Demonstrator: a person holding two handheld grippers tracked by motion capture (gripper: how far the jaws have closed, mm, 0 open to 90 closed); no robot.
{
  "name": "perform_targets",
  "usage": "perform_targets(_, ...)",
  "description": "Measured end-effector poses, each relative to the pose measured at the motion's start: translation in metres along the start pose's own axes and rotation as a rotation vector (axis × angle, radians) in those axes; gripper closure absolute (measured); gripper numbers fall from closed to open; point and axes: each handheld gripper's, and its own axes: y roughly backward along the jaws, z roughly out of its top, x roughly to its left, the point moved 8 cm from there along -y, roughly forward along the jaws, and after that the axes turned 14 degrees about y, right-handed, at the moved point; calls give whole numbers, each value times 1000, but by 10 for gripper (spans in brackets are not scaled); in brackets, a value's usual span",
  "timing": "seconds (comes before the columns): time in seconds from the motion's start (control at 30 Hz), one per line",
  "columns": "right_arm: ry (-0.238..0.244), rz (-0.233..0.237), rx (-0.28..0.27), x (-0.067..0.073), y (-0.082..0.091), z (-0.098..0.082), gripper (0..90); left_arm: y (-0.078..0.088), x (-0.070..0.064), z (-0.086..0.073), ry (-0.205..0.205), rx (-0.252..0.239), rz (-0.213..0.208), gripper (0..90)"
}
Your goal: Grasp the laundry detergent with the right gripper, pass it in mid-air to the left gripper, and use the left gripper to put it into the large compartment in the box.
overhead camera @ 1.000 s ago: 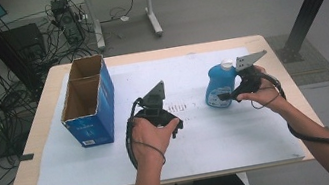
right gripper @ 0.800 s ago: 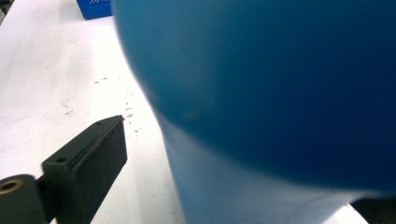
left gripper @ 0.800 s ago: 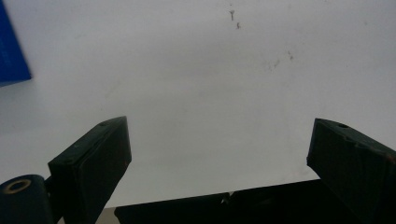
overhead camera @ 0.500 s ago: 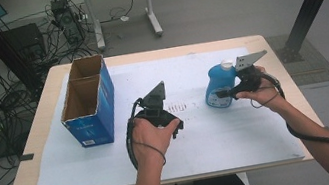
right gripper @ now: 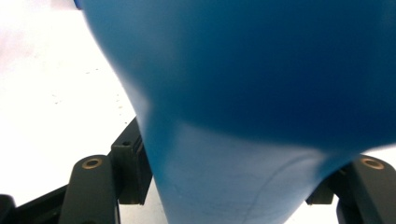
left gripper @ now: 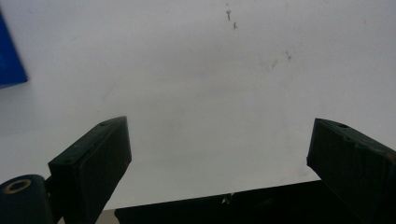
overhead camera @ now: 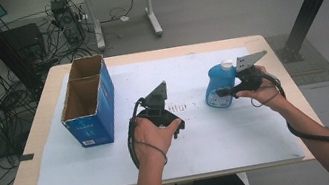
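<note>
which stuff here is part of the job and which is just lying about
In the job:
- blue bottle, between the jaws of the right gripper, which have just been closing on it
- right gripper

Lying about:
- blue cardboard box, open-topped, on the left of the table
- left gripper, open over the white mat, nothing between its jaws

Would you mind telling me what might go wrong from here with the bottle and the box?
The right claw has just been closing around the blue bottle, whose rounded body could slip or tip when lifted. The box has narrow open compartments, so the bottle may catch on a rim. The left claw stands open near the path and could be bumped.
</note>
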Motion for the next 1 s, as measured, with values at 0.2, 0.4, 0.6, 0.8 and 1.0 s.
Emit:
perform_targets(0.2, -8, 6, 5, 0, -2, -1, 367, 0, 0, 0, -1, -2, 0, 68)
perform_targets(0.4, -4, 19, 7, 1, -3, 0, 410, 1, 1, 1, 1, -4, -3, 68)
perform_targets(0.6, -5, 20, 5, 1, -3, 0, 417, 3, 1, 2, -2, -8, -3, 68)
perform_targets(0.8, -8, 21, 7, 1, -3, 0, 423, 4, 0, 2, 2, -13, -6, 67)
perform_targets(1.0, -8, 21, 11, 2, -3, 0, 427, 4, -2, 2, 0, -14, -6, 67)
